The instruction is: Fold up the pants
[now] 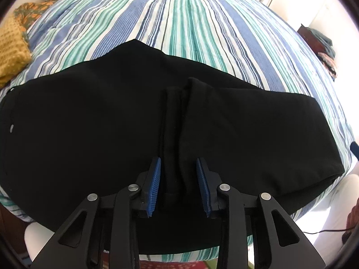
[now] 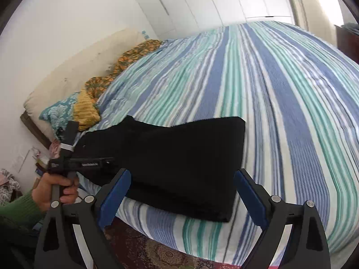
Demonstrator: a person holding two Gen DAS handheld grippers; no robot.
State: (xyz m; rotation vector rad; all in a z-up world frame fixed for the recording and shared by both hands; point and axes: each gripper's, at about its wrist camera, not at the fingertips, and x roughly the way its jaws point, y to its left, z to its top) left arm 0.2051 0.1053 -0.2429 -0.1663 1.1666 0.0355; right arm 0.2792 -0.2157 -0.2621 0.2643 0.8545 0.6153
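Observation:
Black pants [image 1: 89, 123] lie folded in a wide slab on the striped bed, close to its near edge. My left gripper [image 1: 178, 160] points steeply down at them. A raised ridge of the black cloth [image 1: 175, 134] runs between its blue pads [image 1: 154, 186], and the pads stand a little apart from it, so it is open. In the right wrist view the pants [image 2: 179, 157] reach from left to middle. My right gripper [image 2: 182, 172] hovers over the bed's near edge with its jaws wide open and nothing gripped. A hand [image 2: 56, 188] in a green sleeve holds the left gripper's handle.
The striped blue, green and white bedcover [image 2: 269, 89] stretches far beyond the pants. A yellow cloth [image 2: 86, 109] and patterned pillows [image 2: 56, 112] pile at the left by the wall. A patterned rug [image 2: 145, 251] lies below the bed. Dark furniture with clothes [image 1: 318, 42] stands at the right.

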